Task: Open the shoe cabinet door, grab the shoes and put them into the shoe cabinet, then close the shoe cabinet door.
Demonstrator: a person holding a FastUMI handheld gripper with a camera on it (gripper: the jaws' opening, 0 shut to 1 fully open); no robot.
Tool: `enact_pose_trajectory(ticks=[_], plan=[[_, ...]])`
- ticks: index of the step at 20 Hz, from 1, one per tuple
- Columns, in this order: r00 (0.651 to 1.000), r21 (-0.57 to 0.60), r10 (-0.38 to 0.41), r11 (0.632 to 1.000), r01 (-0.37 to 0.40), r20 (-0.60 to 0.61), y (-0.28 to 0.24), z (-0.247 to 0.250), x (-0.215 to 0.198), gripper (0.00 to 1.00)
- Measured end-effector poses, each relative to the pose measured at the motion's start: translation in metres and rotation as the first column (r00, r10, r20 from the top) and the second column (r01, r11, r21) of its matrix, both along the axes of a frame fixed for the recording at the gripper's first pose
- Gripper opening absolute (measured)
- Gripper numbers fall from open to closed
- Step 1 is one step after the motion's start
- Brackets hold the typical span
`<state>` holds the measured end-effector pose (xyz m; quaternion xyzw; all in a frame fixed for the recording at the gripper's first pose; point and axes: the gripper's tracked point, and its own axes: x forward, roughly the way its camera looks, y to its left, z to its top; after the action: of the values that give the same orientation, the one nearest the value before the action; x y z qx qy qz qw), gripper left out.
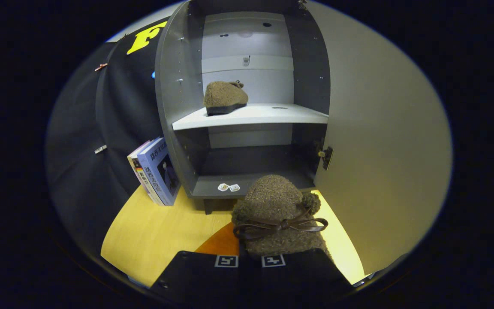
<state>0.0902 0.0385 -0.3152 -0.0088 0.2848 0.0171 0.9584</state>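
Note:
The grey shoe cabinet (178,103) stands ahead with its door (380,141) swung wide open to the right. One fuzzy brown shoe (224,97) rests on the left part of the middle shelf (272,115). A second fuzzy brown shoe (275,214), with two pompoms and a dark ribbon bow, is held in my gripper (249,260), toe pointing toward the cabinet's bottom compartment. The fingers are shut on its heel end, which hides behind them. The shoe hovers just in front of the cabinet's base.
A few books (157,171) lean against the cabinet's left side on the yellow wooden table (152,231). Two small white tags (228,187) lie on the bottom shelf's front edge. A door hinge (326,155) sticks out at the right inner wall.

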Motion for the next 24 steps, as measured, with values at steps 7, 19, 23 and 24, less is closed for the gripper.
enact_pose_trajectory(ticks=[7,19,23,24], plan=[[0.999,0.021,0.028,0.999,-0.029,0.031,0.002,0.058,0.050,0.05],[0.998,-0.009,0.046,0.999,-0.045,0.048,-0.001,0.108,0.177,0.05],[0.998,-0.024,0.034,0.999,-0.033,0.055,-0.004,0.113,0.232,0.05],[0.998,-0.025,0.030,0.999,-0.029,0.054,-0.005,0.113,0.246,0.05]])
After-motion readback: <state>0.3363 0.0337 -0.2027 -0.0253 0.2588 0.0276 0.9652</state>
